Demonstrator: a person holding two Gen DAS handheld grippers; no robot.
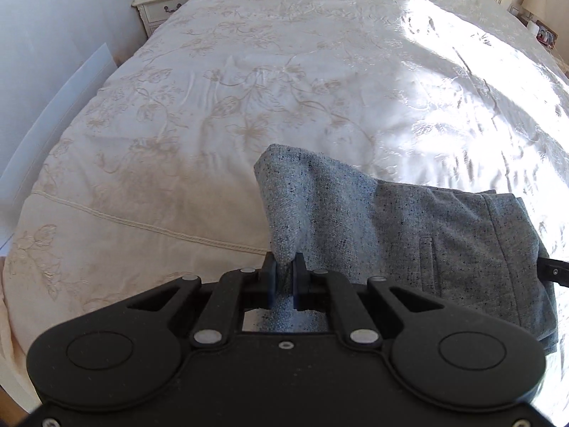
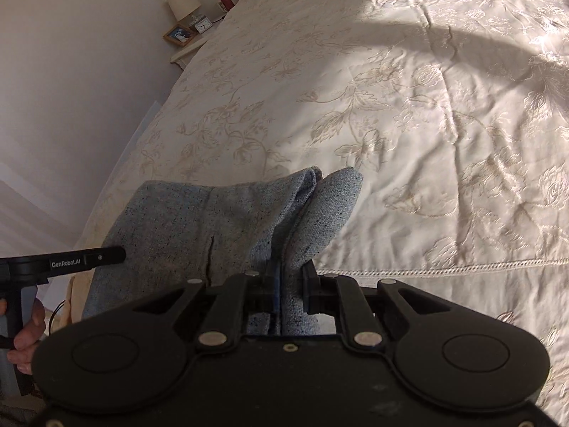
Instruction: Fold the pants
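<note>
From the left wrist, the left gripper (image 1: 283, 272) pinches a fold of the grey pants (image 1: 409, 235), whose cloth spreads to the right over the bed (image 1: 249, 89) with its cream floral cover.

From the right wrist, the right gripper (image 2: 290, 284) clamps another edge of the pants (image 2: 199, 224); a hand (image 2: 26, 334) holds the left gripper's handle at the left edge.

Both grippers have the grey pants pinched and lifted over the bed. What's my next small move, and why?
Probably carry both grips forward together and lower the pants onto the bedspread. The left gripper and right gripper are each shut on a bunched edge, the cloth spans between them off the bed, and open bedspread lies ahead.
</note>
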